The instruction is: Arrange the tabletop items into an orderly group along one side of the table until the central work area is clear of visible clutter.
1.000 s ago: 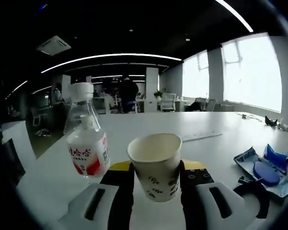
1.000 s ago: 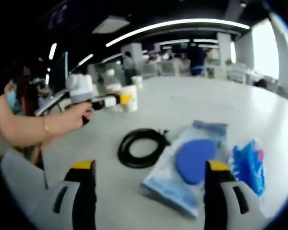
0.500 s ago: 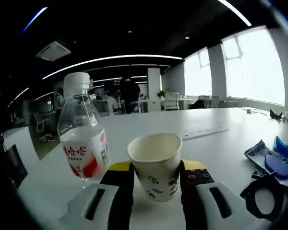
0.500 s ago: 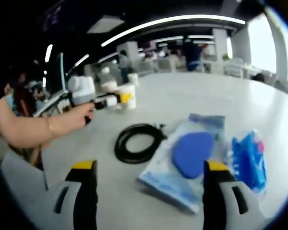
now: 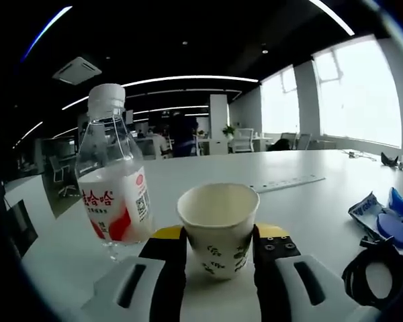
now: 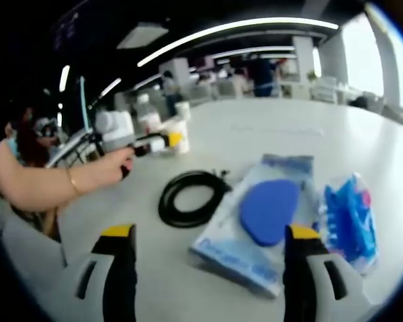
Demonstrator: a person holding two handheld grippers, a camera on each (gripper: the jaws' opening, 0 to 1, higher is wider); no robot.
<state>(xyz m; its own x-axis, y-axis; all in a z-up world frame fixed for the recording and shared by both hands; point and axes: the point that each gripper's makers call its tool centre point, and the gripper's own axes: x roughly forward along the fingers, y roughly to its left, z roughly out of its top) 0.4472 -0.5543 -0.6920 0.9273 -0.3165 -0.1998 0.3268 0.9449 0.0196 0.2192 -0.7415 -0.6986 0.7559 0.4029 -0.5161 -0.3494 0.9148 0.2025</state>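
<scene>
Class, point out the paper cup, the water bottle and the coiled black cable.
paper cup (image 5: 218,228), left gripper view, front wall
water bottle (image 5: 114,201), left gripper view, label
coiled black cable (image 6: 169,204), right gripper view, left side of the loop

On the table (image 6: 255,141): one paper cup (image 5: 218,228), one clear plastic bottle (image 5: 112,184) with a white cap, one coiled black cable (image 6: 188,198). Also one flat plastic packet (image 6: 258,225) with a blue oval inside and one smaller blue packet (image 6: 349,218) beside it. Two claws counted, left (image 5: 219,251) and right (image 6: 208,251).

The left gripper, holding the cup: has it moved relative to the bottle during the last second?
Yes. The left gripper, shut on the cup, has moved closer to the bottle, which now looms larger and nearer beside the cup.
</scene>
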